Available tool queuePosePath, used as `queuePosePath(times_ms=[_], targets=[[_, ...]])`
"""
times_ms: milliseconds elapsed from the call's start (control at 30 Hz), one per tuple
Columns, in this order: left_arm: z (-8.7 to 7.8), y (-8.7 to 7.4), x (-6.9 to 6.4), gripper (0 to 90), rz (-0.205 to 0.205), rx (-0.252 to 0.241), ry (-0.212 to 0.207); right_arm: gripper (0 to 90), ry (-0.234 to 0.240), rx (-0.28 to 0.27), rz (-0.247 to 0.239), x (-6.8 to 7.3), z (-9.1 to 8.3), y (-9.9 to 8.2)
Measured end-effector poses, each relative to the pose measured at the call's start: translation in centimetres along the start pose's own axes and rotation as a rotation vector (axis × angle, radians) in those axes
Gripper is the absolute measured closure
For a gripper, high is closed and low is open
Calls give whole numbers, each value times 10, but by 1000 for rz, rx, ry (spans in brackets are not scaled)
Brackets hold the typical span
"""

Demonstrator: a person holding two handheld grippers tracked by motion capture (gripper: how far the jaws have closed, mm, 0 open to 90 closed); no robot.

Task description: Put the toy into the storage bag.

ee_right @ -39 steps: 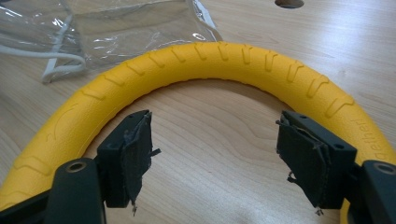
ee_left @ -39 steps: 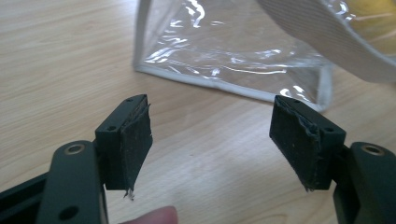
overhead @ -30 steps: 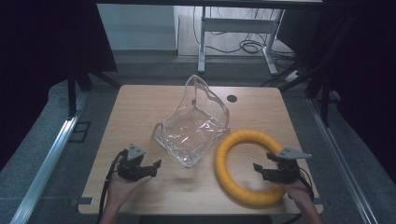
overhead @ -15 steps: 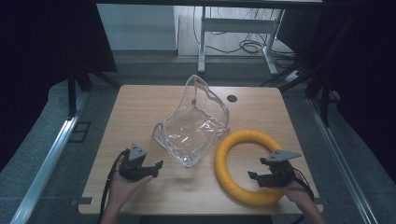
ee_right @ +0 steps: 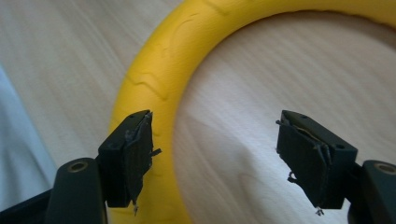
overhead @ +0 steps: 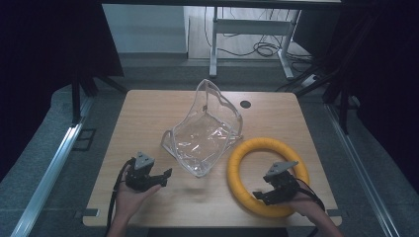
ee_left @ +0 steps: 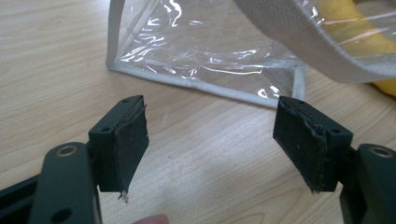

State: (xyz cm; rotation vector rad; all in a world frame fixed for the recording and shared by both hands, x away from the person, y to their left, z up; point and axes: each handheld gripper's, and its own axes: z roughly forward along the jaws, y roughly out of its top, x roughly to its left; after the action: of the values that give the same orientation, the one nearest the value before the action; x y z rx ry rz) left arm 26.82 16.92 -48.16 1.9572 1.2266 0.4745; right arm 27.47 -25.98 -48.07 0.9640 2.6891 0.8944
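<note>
Spread wide, the right tool (overhead: 263,195) is seen at lower right of the high view over the near arc of the yellow foam ring (overhead: 247,158), flat on the tabletop (overhead: 143,106), while the left tool (overhead: 165,176), equally spread, is pointed at the clear plastic bag (overhead: 207,131) at centre.

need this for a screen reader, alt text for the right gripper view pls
The right gripper, seen along its own two black jaws, is open and holds nothing, with a yellow ring lying on the wooden table. One jaw is in front of the ring's band, the other in front of the bare wood inside it.
</note>
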Motion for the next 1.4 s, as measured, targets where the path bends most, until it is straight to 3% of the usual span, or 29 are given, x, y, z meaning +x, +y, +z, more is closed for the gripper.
queuePosePath(times_ms=[233, 433, 667, 700, 800, 967, 1033, 1200, 1267, 1400], targets=[[2, 0, -1, 262, 3, 9, -1, 290, 46, 52, -29, 13, 5, 5], [2, 0, -2, 262, 6, 14, 0, 287, 65, 169, -108, 36, 13, 8], [4, -1, -3, 261, 11, 18, -4, 306, 38, 274, -162, 43, 26, 8], [4, -1, -3, 261, 11, 19, -3, 325, 16, 302, -176, 44, 30, 9], [4, -2, -2, 262, 12, 22, 3, 367, 12, 328, -187, 44, 35, 9], [4, -2, -1, 262, 9, 22, 7, 412, 20, 344, -178, 45, 39, 10], [5, -2, -2, 262, 11, 24, 7, 489, 22, 344, -174, 45, 39, 12], [6, -2, -4, 262, 18, 30, 6, 508, 21, 368, -169, 46, 40, 15], [7, -2, -4, 261, 18, 30, 9, 512, 33, 371, -173, 44, 40, 16], [7, -2, -4, 256, 15, 27, 20, 515, 103, 353, -139, 35, 36, 17]])
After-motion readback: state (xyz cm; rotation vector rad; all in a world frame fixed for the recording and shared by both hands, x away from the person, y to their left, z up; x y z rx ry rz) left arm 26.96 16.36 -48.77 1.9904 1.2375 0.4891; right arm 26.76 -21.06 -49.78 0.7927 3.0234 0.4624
